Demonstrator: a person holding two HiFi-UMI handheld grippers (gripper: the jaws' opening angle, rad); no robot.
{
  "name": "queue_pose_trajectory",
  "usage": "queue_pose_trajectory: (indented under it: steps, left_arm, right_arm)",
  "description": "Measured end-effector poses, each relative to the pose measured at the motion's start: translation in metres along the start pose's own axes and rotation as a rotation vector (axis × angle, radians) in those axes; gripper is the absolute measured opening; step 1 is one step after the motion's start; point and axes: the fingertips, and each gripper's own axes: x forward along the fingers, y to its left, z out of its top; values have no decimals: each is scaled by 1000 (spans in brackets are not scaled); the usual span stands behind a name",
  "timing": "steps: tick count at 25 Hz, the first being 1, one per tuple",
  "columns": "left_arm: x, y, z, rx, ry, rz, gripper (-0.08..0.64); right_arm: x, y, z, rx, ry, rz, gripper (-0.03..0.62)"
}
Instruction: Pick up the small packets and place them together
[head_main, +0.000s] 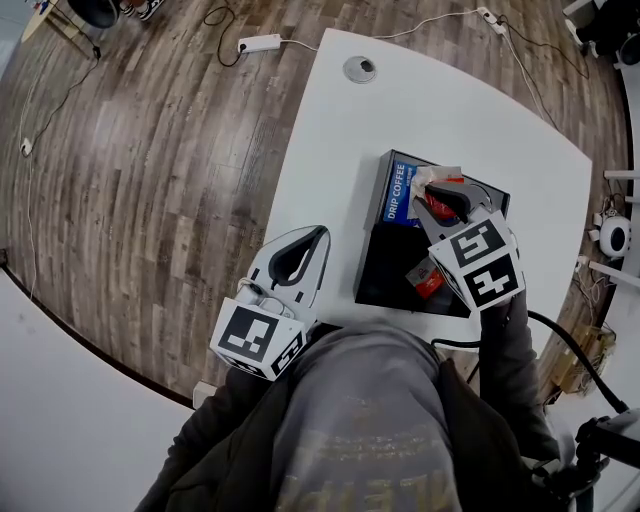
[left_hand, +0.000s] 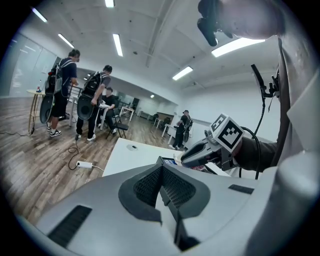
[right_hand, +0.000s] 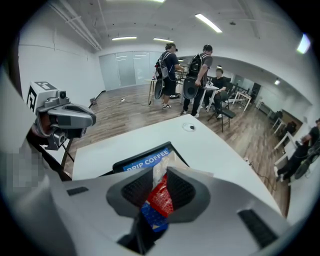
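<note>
Red packet (right_hand: 161, 199) — lengthwise along tool (right_hand: 160, 173).

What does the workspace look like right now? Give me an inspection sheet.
Surface: white table carrying a black tray.
Job's things: red packet in the right gripper; second packet lies in the tray.
Clutter: DRIP COFFEE box at the tray's far side; grommet in the table.
Grippers: right fingers shut on the red packet; left gripper shut, empty.
Cables: power strip on the floor.
Surroundings: wooden floor; people standing beyond.
</note>
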Motion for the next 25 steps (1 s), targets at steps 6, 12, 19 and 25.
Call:
queue_pose_trajectory:
  steps: [6, 12, 19, 25]
  left_arm:
    - [-4, -8, 5, 19, -8, -9, 3]
    - [-14, -19, 7, 45, -25, -19, 3]
    - [-23, -39, 8, 78, -45, -47, 3]
    - [-19, -66, 5, 112, -37, -109, 3]
  right_arm:
    - [-11, 3, 0, 6, -24, -13, 123]
    - [-31, 4, 0, 15, -69, -65, 123]
    - [-67, 9, -3, 15, -126, -133, 123]
    - [-89, 15, -29, 55, -142, -166, 123]
